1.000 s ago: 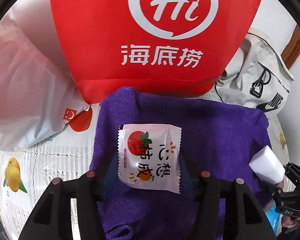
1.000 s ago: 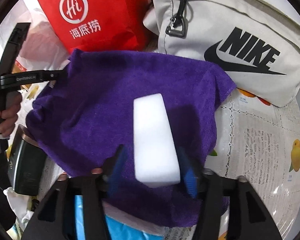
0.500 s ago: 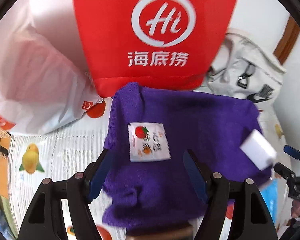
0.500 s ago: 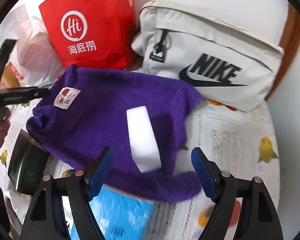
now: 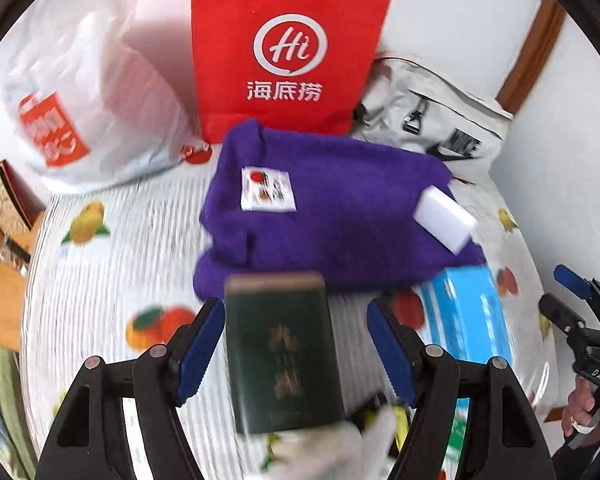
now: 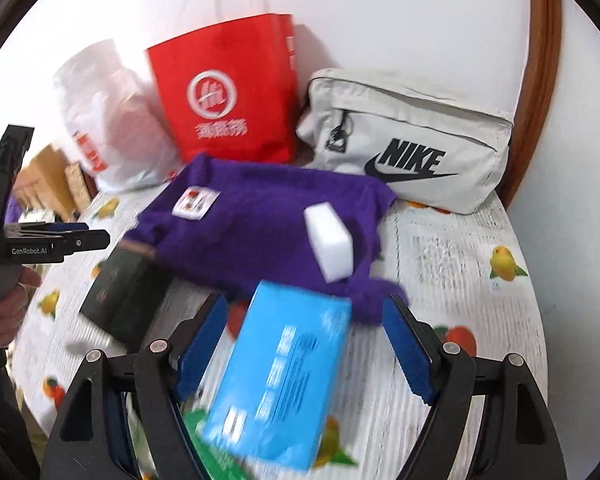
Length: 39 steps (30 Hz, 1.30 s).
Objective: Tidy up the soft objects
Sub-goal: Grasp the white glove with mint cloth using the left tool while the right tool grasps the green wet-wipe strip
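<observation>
A purple towel (image 5: 332, 208) lies bunched on the fruit-print table; it also shows in the right wrist view (image 6: 260, 228). A small white packet (image 5: 267, 190) lies on its left part, seen also in the right wrist view (image 6: 196, 203). A white sponge block (image 5: 444, 219) lies on its right part, seen also in the right wrist view (image 6: 329, 242). My left gripper (image 5: 296, 344) is open and empty, pulled back, with a dark green box (image 5: 280, 352) between its fingers. My right gripper (image 6: 304, 344) is open and empty over a blue box (image 6: 280, 372).
A red paper bag (image 5: 284, 48) stands behind the towel, a white plastic bag (image 5: 88, 104) to its left, a grey Nike pouch (image 6: 412, 144) to its right. The dark green box (image 6: 120, 296) lies left of the blue box (image 5: 464, 312). A wall stands behind.
Both grippers let go, the left of the packet and the right of the sponge. Both opened and pulled back from the towel, bringing the dark and blue boxes into view.
</observation>
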Tool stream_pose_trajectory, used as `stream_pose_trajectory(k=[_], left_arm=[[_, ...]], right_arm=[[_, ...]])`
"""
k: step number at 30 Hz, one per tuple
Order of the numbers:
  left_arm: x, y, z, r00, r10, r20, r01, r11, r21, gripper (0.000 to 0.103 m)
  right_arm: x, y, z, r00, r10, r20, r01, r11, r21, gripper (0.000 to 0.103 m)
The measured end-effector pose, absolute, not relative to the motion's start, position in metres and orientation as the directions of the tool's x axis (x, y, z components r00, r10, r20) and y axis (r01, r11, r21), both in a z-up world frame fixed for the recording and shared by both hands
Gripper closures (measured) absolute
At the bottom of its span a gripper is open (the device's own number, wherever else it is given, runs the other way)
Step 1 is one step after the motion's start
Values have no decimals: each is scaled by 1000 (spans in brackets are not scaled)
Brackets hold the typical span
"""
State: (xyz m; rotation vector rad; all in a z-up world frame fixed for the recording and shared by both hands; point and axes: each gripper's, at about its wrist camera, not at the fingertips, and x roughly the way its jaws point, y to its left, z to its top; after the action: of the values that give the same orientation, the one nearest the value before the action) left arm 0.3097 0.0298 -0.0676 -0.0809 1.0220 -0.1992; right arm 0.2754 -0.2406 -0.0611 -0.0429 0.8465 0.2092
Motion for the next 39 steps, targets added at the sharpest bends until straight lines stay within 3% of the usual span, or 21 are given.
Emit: stream_pose_trajectory(k=[9, 23, 26, 28, 30, 34, 39], left_arm=[[230, 16, -86, 521, -200, -830, 186, 975, -118, 29], [205, 1, -139, 534, -216, -817, 210, 970, -119, 26], [206, 4, -141, 552, -235, -800, 201, 969, -145, 33], [208, 4, -145, 547, -241, -802, 210, 967, -147, 67], [207, 5, -145, 545, -258, -798, 224, 962, -158, 88], [196, 23, -127, 571, -323, -755, 214, 946, -242, 89], [183, 39, -114, 598, -263, -757, 169, 965, -202, 89]], right_arm=[[191, -219, -74, 704, 104, -702, -222, 972, -79, 24], [137, -221, -120, 649, 170, -741, -228, 973, 24, 24], [132, -220, -127, 640, 184, -746, -242, 970, 32, 24], [131, -218, -130, 641, 174, -747, -242, 970, 18, 24], [130, -217, -134, 634, 181, -752, -248, 968, 23, 24], [135, -216, -145, 615, 193, -764, -253, 967, 41, 24], [144, -215, -159, 596, 193, -780, -266, 963, 36, 24]])
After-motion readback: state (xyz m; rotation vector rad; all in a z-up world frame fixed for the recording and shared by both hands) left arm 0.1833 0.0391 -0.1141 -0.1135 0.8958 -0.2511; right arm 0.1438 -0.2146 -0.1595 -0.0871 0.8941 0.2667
